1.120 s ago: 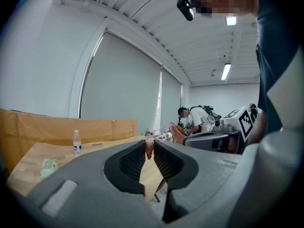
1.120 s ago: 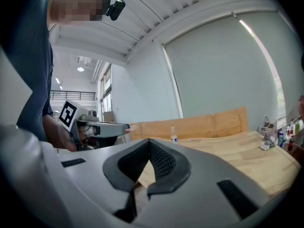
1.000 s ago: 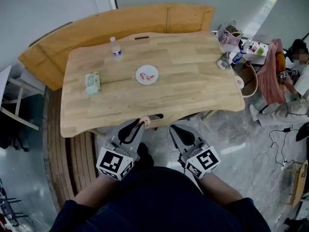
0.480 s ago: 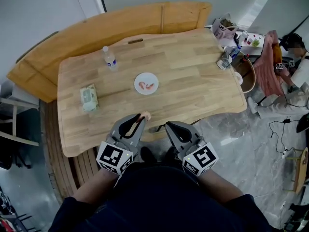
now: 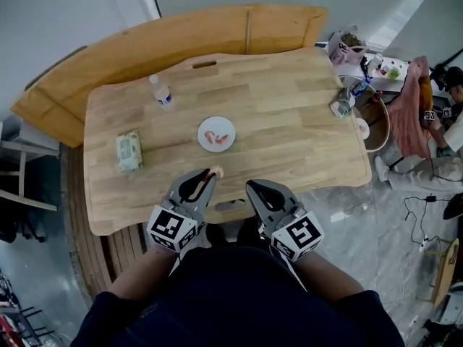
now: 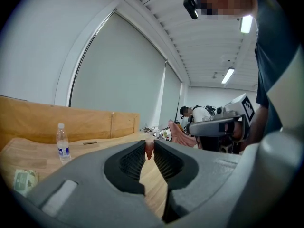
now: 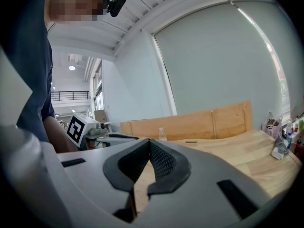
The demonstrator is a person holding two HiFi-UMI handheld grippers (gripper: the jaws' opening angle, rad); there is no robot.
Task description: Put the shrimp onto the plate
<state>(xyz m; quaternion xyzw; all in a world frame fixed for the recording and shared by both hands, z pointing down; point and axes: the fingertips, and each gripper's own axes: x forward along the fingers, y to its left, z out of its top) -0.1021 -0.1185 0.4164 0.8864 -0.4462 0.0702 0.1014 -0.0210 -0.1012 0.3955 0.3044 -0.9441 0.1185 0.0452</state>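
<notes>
Left gripper [image 5: 210, 176] is out over the near edge of the table [image 5: 289, 136], jaws partly closed and pinching a pink shrimp [image 6: 149, 147] right at the tips. That's the one to be delivered, and it's not there yet. The white plate [image 5: 200, 134] sits ahead of it in the middle of the table, a short reach away, and it already has some shrimp [image 5: 215, 137] lying on it. So part of the job looks done; this piece needs carrying over and letting go.

Right gripper [image 5: 252, 188] hangs alongside, tips closed together, with nothing in them.

Around the plate there's a water bottle [image 5: 160, 92] further back on the left and a green pack of tissues [image 5: 129, 151] off to the left side, both well apart from the plate. Clutter [image 5: 346, 100] sits at the far right corner. The line from shrimp to plate is bare wood, with nothing in the way as far as I can see.
</notes>
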